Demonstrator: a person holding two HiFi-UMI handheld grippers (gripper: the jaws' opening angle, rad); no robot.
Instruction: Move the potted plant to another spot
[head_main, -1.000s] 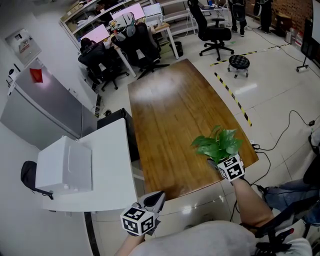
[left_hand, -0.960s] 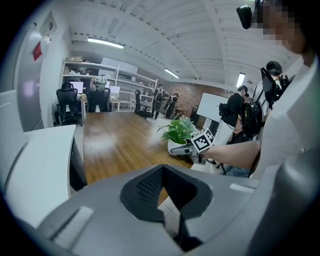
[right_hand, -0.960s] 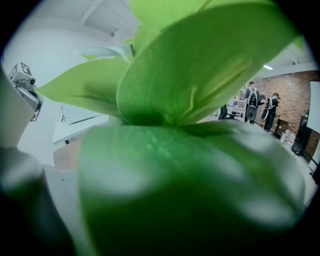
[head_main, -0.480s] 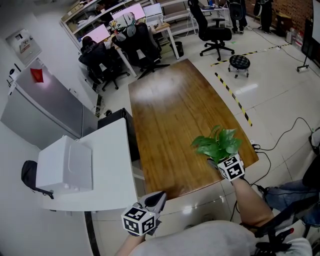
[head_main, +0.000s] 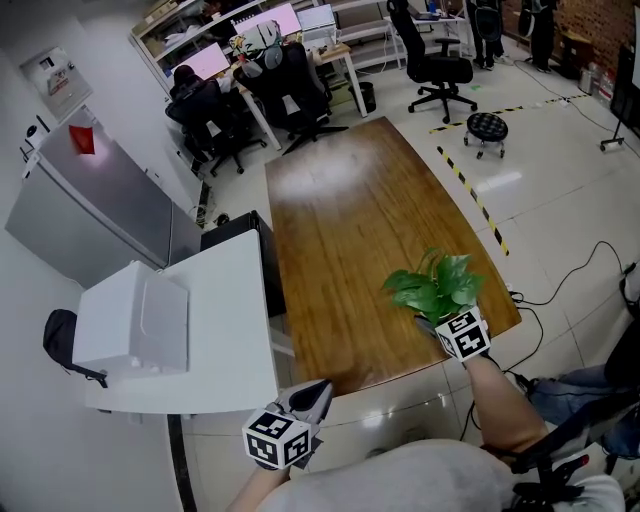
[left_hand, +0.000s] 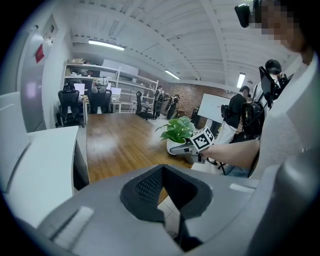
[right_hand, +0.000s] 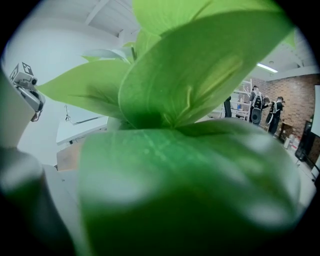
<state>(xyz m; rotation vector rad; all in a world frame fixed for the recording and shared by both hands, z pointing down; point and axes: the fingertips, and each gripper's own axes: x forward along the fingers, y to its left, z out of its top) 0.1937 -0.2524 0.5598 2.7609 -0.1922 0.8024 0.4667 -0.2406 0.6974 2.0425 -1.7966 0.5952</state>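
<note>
The potted plant (head_main: 435, 288), green leaves in a white pot (left_hand: 174, 145), stands near the front right corner of the long wooden table (head_main: 345, 215). My right gripper (head_main: 430, 320) reaches in under the leaves; in the left gripper view one grey finger (left_hand: 183, 148) lies against the pot's wall. Blurred leaves (right_hand: 200, 125) fill the right gripper view and hide its jaws. My left gripper (head_main: 318, 393) hangs off the table's front edge, close to my body, shut with nothing in it (left_hand: 167, 182).
A white counter (head_main: 225, 340) with a white box (head_main: 135, 328) runs along the table's left side, beside a grey cabinet (head_main: 95, 210). Office chairs (head_main: 290, 85) and a stool (head_main: 486, 126) stand beyond. Cables (head_main: 560, 270) and a person's leg (head_main: 575, 385) are at the right.
Only the head view has shifted slightly. The plant and both grippers stay where they were.
</note>
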